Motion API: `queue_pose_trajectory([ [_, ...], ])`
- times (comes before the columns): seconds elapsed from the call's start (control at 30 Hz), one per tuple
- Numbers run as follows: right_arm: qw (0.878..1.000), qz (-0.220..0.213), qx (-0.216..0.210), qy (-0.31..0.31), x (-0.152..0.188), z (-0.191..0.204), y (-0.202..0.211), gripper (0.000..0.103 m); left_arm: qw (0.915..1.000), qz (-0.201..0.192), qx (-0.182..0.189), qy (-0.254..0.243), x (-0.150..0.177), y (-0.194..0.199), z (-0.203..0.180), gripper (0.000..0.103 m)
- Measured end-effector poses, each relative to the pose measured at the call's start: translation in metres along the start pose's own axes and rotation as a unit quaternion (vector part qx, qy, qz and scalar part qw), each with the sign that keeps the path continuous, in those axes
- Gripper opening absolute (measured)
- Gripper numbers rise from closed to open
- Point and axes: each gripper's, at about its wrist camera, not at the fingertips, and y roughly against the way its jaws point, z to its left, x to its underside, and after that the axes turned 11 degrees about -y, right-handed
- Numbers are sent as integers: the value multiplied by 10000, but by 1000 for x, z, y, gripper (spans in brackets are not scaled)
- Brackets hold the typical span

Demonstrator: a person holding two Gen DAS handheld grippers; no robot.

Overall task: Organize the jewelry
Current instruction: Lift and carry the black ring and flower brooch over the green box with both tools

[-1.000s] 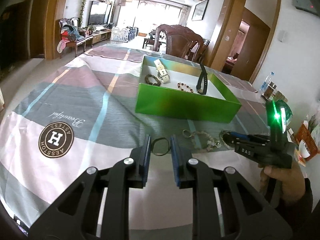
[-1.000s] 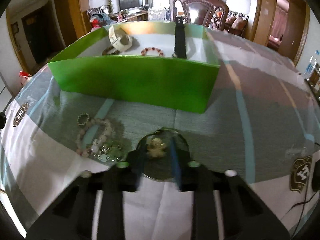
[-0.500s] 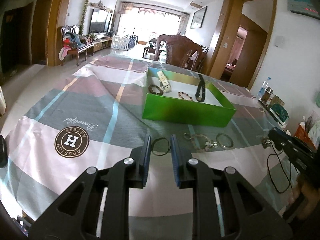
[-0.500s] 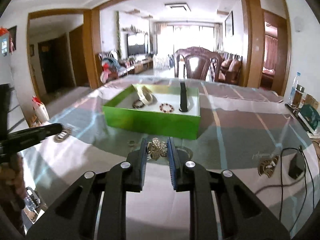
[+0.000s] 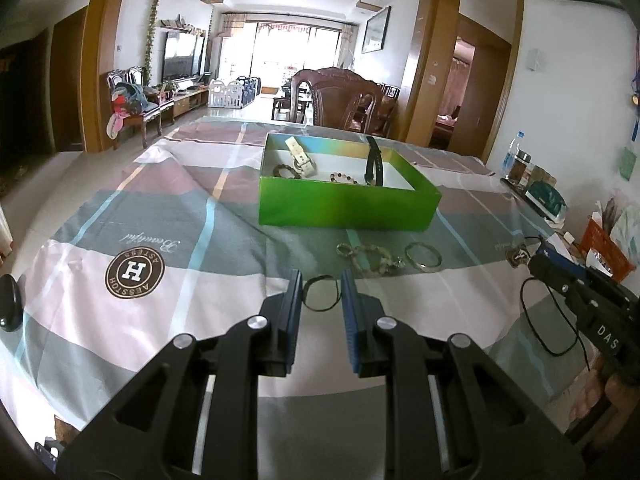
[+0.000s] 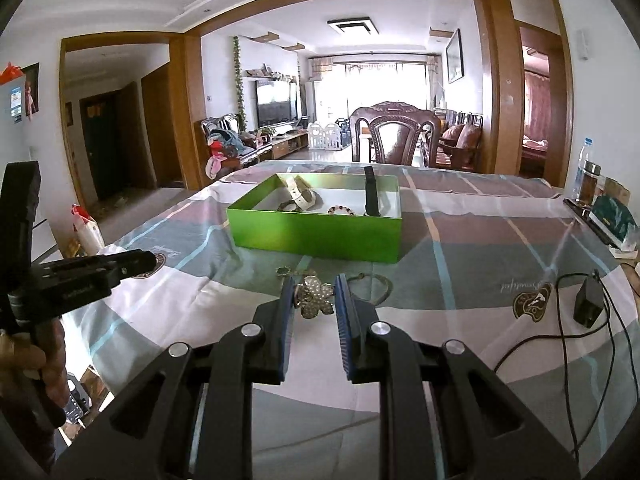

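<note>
The green box stands mid-table and holds a white watch strap, a black band and two bead bracelets. My left gripper is shut on a thin dark ring, held above the cloth in front of the box. My right gripper is shut on a rhinestone flower brooch, also off the table. In the left wrist view the right gripper hangs at the far right. A pale bead bracelet, a silver bangle and a small ring lie before the box.
A plaid tablecloth covers the table. A black cable with an adapter lies at the right. Bottles and an orange basket crowd the right edge. A dark object sits at the left edge, a wooden chair behind.
My right gripper rose off the table with the brooch and drew back from the bangle. My left gripper pulled back a little, still holding the dark ring.
</note>
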Motion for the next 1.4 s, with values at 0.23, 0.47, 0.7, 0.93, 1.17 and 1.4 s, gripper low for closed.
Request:
queue_pose_trajectory([
  [0.23,10000,-3,-12,-54,3,-2,1,20,10000,-6,12,-54,2,4,-4,20],
  [0.47,10000,17,-12,-72,4,-3,1,20,10000,13,13,-58,3,5,-6,20],
  [0.7,9999,63,-21,-91,6,-5,-1,20,10000,81,20,-32,4,1,-5,20],
  [0.93,9999,128,-12,-113,7,-8,-7,20,9999,136,54,-47,6,-4,-5,20],
  [1.17,9997,195,-11,-122,7,-9,-15,20,9998,197,59,-50,6,-11,-4,20],
  [1.4,9999,82,-72,-54,-13,-11,-23,20,9998,142,125,-118,-15,-18,1,20],
])
